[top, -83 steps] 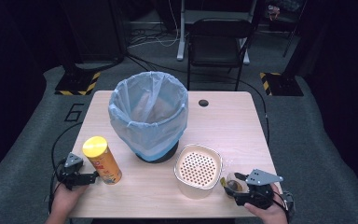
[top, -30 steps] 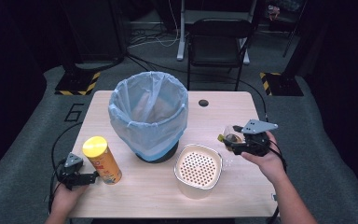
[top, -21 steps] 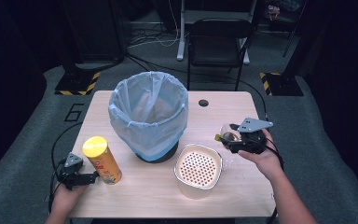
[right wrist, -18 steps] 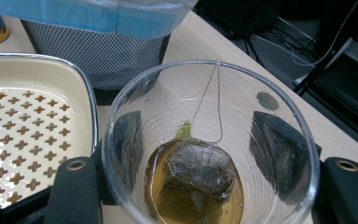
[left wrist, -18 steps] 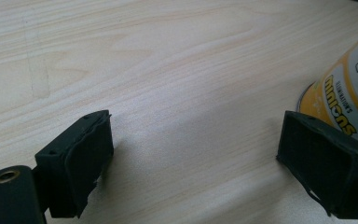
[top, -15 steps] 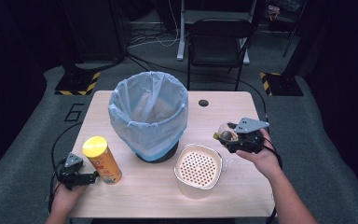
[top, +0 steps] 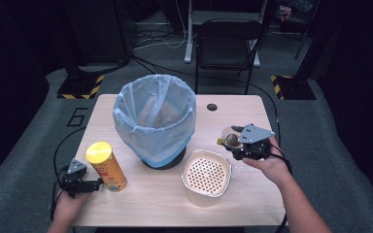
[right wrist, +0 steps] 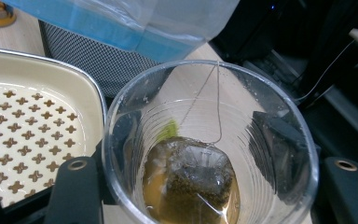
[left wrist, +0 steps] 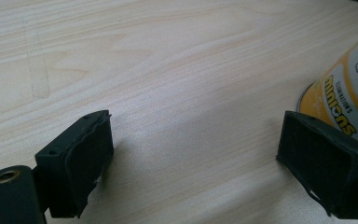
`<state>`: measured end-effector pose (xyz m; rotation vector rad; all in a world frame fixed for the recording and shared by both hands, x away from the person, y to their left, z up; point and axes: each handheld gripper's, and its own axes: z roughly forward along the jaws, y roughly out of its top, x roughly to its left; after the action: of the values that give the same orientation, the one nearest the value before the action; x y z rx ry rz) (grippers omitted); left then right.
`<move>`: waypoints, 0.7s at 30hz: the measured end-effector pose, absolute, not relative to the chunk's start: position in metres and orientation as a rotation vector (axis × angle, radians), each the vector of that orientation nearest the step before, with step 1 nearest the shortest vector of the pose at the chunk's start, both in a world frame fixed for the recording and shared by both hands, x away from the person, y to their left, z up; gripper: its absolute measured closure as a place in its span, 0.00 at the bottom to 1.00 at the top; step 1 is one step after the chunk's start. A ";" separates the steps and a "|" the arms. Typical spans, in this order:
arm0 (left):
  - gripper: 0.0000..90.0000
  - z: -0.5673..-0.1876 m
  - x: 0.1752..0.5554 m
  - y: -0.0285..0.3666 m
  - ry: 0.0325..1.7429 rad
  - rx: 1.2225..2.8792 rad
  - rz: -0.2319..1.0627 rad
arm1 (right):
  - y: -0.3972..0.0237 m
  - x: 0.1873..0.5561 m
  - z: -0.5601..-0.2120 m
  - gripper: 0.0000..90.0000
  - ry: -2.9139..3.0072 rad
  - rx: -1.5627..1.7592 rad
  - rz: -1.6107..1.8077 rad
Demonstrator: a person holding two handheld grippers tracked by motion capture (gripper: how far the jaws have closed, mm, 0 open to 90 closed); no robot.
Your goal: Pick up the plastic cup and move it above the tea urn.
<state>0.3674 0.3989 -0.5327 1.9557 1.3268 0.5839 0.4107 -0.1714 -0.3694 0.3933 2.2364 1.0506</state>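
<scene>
right gripper (top: 237,144): you are holding it just right of the bin, above the table, its jaws clamped on the clear plastic cup (right wrist: 209,144)
cup: it is sitting upright between your jaws, just beside the upper right corner of the perforated container
tea bag (right wrist: 191,179): it is lying wet in the bottom of the cup in a little amber liquid, its string (right wrist: 216,100) running up the cup's far wall to the rim
left gripper (top: 85,184): you are resting it low at the table's near left corner, well left of the bin, jaws spread wide with bare wood between them
chip can (top: 106,166): yellow Minions-print can standing upright in front-left of the bin; in the left gripper view it is showing just beyond one jaw, can't tell if touching
bin (top: 154,116): blue-bag-lined waste bin standing mid-table, rear of centre
perforated container (top: 206,177): cream, hole-patterned top, sitting in front-right of the bin, almost touching its base
table (top: 136,204): light wood, carrying all of it
chair (top: 228,43): black, standing behind the bin past the table's far edge
</scene>
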 end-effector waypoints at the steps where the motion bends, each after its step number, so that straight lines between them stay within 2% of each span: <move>1: 0.11 -0.533 0.367 0.399 1.326 1.956 0.584 | -0.170 0.409 -0.369 0.39 2.227 0.368 1.034; 21: 0.11 -0.533 0.368 0.399 1.325 1.957 0.584 | -0.143 0.378 -0.359 0.40 2.132 0.021 0.878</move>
<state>0.3677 0.3989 -0.5326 1.9571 1.3254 0.5840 0.3785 -0.1429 -0.3594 0.0210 2.1323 0.8777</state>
